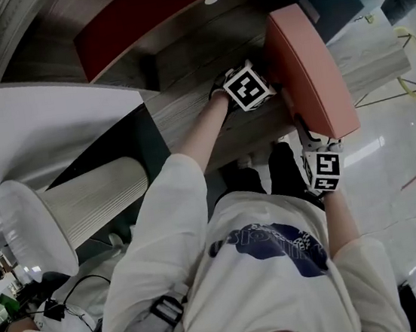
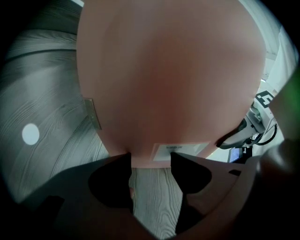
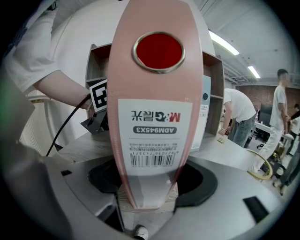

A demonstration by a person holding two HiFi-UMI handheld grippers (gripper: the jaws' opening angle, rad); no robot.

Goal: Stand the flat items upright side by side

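Head view: pink binder (image 1: 307, 65) over the wooden shelf (image 1: 185, 107), between my left gripper (image 1: 269, 89) and right gripper (image 1: 309, 137); both forearms reach forward.
Left gripper view: jaws apart, tips at the cover's lower edge, clamping nothing. Best used as a brace.
Right gripper view: jaws wide, clamped across the spine. Seat the bottom edge square before releasing.

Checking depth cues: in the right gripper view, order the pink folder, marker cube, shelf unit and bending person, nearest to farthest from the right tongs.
1. pink folder, held, centre
2. marker cube, left
3. shelf unit, behind both
4. bending person, far right
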